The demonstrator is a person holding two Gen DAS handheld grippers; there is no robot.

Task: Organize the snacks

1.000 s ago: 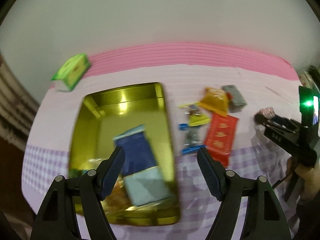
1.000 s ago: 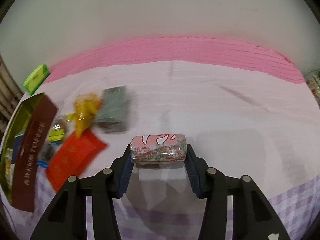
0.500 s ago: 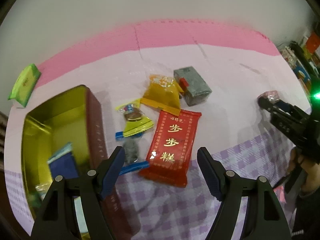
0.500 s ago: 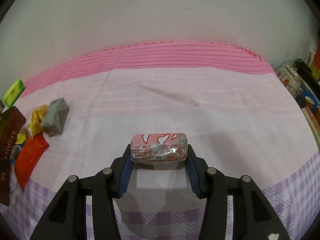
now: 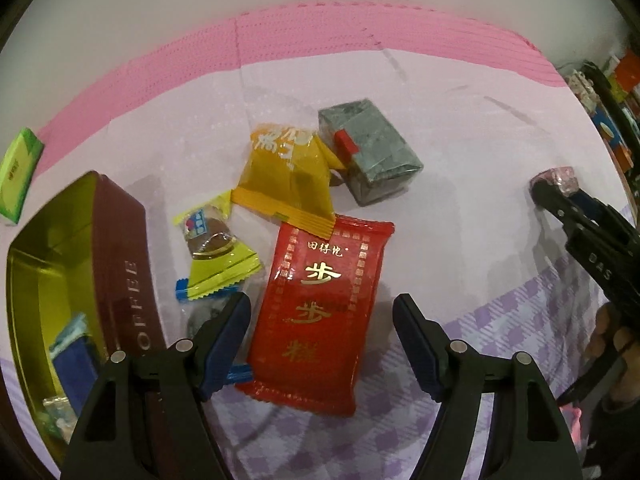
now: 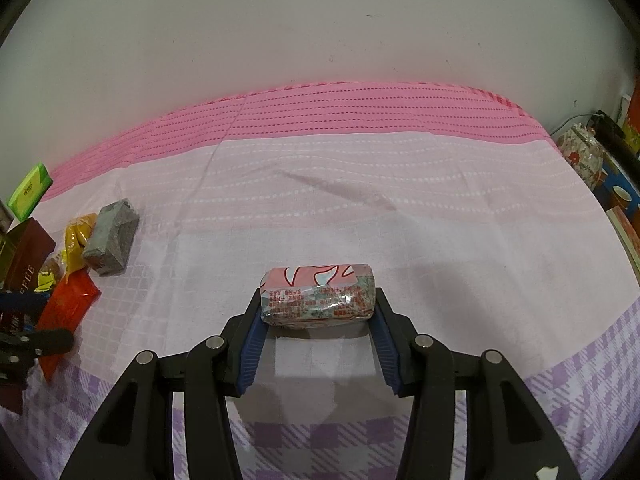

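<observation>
Tin (image 5: 120,240) interior only left-wrist view.

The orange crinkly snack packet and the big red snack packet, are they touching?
Touching. The left wrist view shows the orange crinkly snack packet's striped bottom edge lying over the top edge of the big red snack packet, with no cloth showing between them.

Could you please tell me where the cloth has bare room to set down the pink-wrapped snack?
Bare cloth spreads right of the grey block, ahead of the right gripper up to the pink band. It is crowded between the tin and the red packet.
</observation>
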